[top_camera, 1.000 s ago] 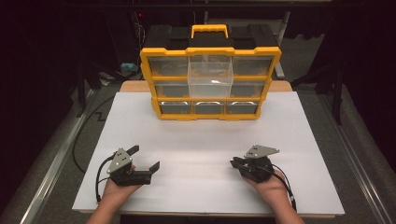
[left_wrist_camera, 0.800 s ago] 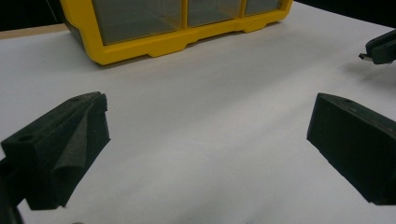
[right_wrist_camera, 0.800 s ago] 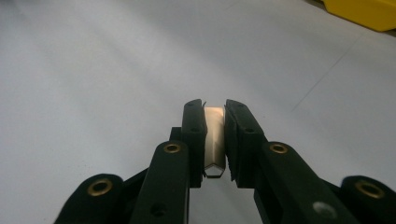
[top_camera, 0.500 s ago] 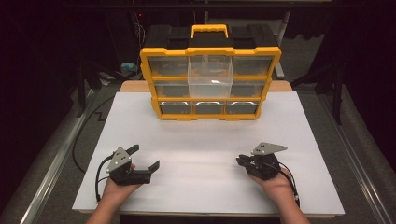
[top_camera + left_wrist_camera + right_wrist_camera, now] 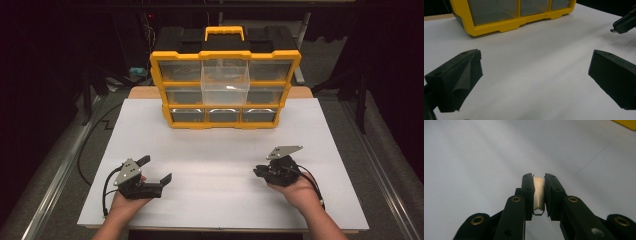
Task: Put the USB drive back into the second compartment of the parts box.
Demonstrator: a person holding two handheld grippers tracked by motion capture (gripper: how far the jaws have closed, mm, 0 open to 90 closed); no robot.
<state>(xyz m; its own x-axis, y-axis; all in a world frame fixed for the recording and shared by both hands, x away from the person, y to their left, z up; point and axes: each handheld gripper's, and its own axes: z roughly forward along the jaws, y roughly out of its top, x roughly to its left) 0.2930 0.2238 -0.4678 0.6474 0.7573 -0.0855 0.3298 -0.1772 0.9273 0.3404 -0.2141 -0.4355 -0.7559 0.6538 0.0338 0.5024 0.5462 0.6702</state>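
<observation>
A yellow organizer (image 5: 225, 122) with clear drawers stands at the back of the white table; its lower edge (image 5: 509, 25) appears in the left gripper view. Its top middle drawer (image 5: 225, 82) is pulled out toward me. My left gripper (image 5: 156, 169) rests near the front left, jaws wide open (image 5: 535, 65) over bare table. At the front right, my right gripper (image 5: 259, 173) is shut on a small pale metal piece (image 5: 539, 192) held upright between its pads. From the left gripper view, the right gripper (image 5: 624, 23) has a small tip poking out.
The white table top (image 5: 215, 150) lies open between the grippers and the organizer. Dark floor and a metal rail (image 5: 55, 180) run along the left side. A black cable (image 5: 92, 135) trails off the left edge.
The right gripper has shifted slightly to the right and away from me, still shut on the small piece. The left gripper has stayed put.
</observation>
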